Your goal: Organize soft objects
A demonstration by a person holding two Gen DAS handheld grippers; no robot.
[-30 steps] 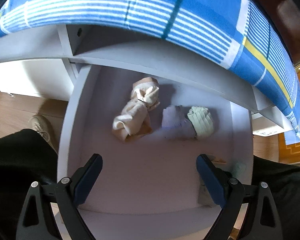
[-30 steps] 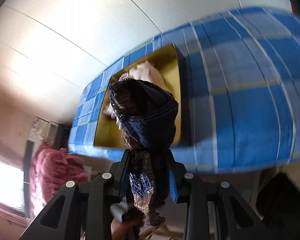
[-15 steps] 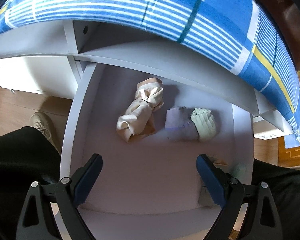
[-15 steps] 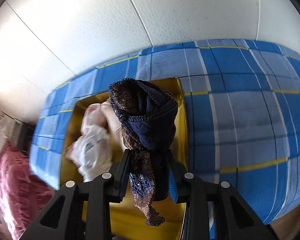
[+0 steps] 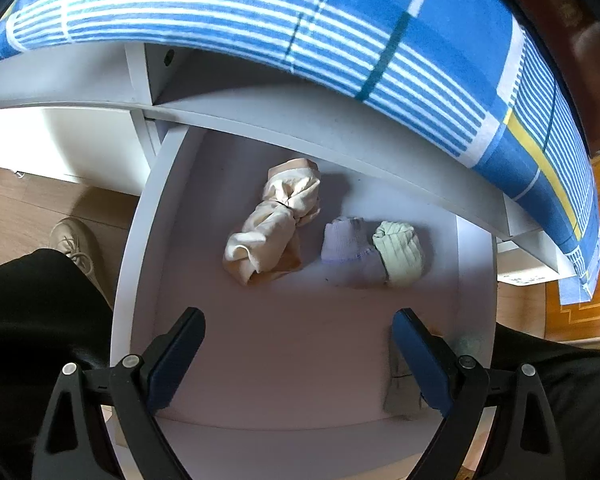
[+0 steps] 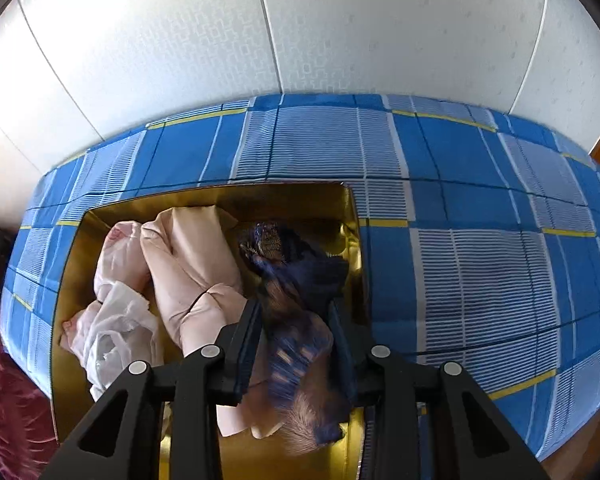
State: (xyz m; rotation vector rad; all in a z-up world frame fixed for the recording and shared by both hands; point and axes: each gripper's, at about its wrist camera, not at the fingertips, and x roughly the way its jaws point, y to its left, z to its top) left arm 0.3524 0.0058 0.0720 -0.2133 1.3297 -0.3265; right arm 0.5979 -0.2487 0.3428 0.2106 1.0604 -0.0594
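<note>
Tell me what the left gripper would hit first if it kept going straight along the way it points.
Probably the bare white floor of the open drawer. The left gripper is open and empty, and the cream bundle and the lilac-and-green rolled socks lie further back.

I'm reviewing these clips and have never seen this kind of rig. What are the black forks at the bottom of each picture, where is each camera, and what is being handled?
No robot here: a person holds a two-finger gripper in each hand, and each carries a fisheye camera looking forward along its fingers.

The left wrist view shows the left gripper open and empty above a white drawer pulled out from under the bed. In the drawer lie a cream bundle, a lilac and green bundle and another piece by the right finger.

The right wrist view shows the right gripper over a gold box on the blue checked bedspread. Its jaws have just been opening, with the dark blue lace garment between them, blurred, over the box. Pink and white soft items already lie inside.
</note>
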